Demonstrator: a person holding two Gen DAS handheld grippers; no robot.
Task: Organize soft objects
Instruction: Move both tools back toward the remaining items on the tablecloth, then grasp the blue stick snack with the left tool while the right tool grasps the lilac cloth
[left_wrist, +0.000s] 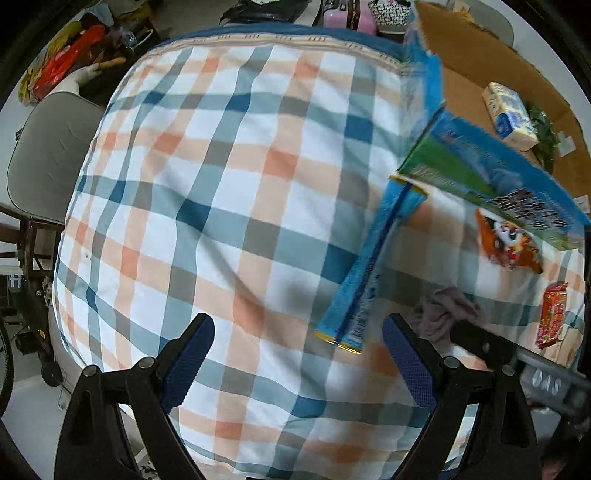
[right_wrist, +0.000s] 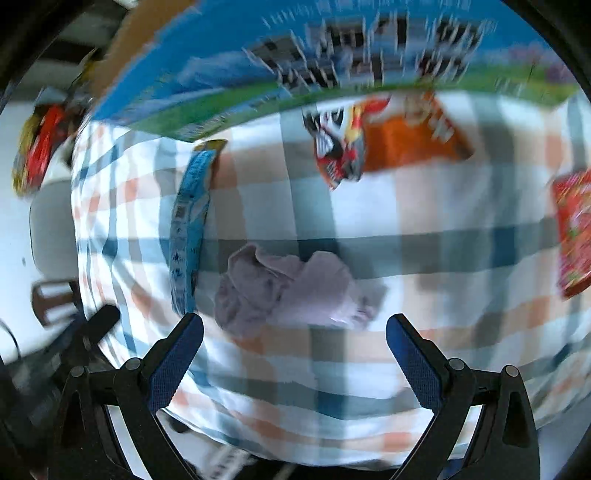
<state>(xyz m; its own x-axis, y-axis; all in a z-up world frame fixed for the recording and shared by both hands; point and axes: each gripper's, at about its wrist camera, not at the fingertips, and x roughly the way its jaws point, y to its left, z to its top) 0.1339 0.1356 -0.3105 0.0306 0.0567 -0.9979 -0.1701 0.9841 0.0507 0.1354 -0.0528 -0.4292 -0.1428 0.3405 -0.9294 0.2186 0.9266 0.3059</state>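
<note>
The left gripper (left_wrist: 298, 363) hovered above the checked cloth (left_wrist: 221, 184) with its jaws spread wide and nothing between them. The right gripper (right_wrist: 294, 363) was also wide and held nothing.

The soft thing of the task, a crumpled grey-purple cloth (right_wrist: 291, 288), lay on the checked cloth just ahead of the right gripper, between the lines of its two fingers but not touched by them. In the left wrist view the same crumpled cloth (left_wrist: 448, 310) showed near the right finger, partly hidden behind the black arm of the other tool.

Just left of the crumpled cloth lay a long narrow blue packet (right_wrist: 186, 236), flat on the checked cloth; I could not tell if the two were touching. In the left view this blue packet (left_wrist: 369, 266) ran diagonally, with its upper end under the edge of a large blue and green bag (left_wrist: 491, 177). An orange snack bag (right_wrist: 391, 144) lay beyond the crumpled cloth, well apart from it, and a red packet (right_wrist: 572, 229) lay at the far right edge.

Behind the large bag stood an open cardboard box (left_wrist: 465, 85) with a pale wrapped pack (left_wrist: 511, 114) inside (the print on it was too small to read). The right wrist view was strongly blurred.
</note>
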